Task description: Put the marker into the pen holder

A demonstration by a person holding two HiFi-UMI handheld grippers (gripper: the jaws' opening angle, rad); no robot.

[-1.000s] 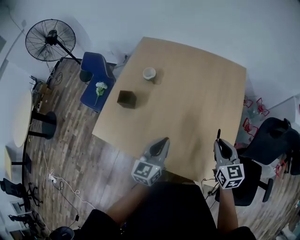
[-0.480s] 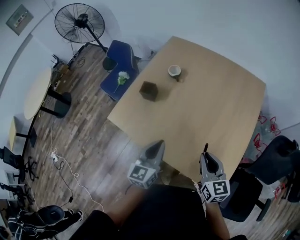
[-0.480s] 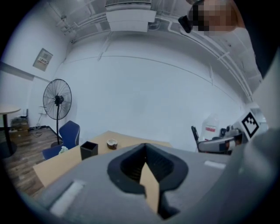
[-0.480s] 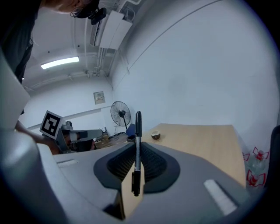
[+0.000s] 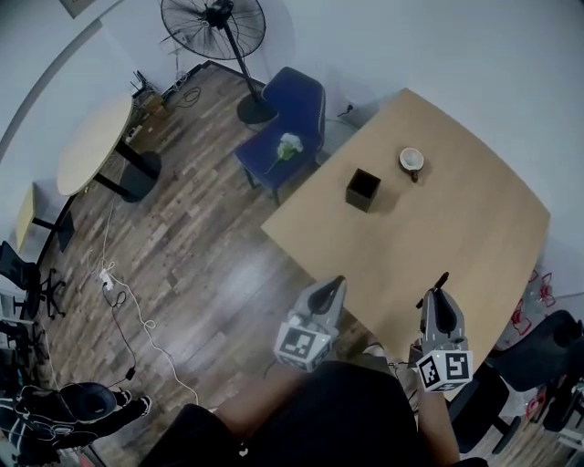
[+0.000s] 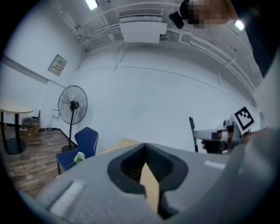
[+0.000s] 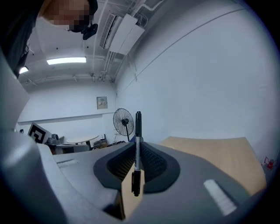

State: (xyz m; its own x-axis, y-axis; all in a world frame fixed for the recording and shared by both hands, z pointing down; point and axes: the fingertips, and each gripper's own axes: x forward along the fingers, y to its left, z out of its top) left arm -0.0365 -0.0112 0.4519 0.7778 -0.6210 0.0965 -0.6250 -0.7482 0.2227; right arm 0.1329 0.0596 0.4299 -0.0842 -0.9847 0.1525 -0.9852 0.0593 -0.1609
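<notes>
Right fingers: clamped hard on the marker [image 7: 138, 131], the ribbed dark pads of the right gripper [image 7: 137, 168] pressing it from both sides.
Marker, look: slim and mostly black, with a paler grey stretch where the pads pinch it, a thicker black end hanging below them and a thin black end poking well above.
Marker, pose: bolt upright in the right gripper view; in the head view, sticking out past the fingertips and leaning up to the right.
Marker, place: up in the air above the near end of the surface [image 5: 456, 246], clear of the wood.
Left fingers: closed on each other, nothing between them, left gripper [image 6: 145, 151] carrying no load.
Left gripper, place: right at the near-left edge of the surface, where it meets the wood floor [image 5: 201, 274], beside the right gripper and apart from it.
From the left gripper view: marker as a thin dark stick at the front of the right gripper, against the white wall.
Pen holder [image 5: 362, 190]: small black open-topped cube, standing on the far-left part of the surface, well apart from both grippers.
Cup [image 5: 411, 160]: small and pale, just beyond the pen holder to its right, not touching it.
Further out: blue chair [image 5: 290, 119] with a white flower [image 5: 288, 144] on it past the surface's left corner, standing fan [image 5: 214, 23] behind, round table [image 5: 96, 141] off to the left.
</notes>
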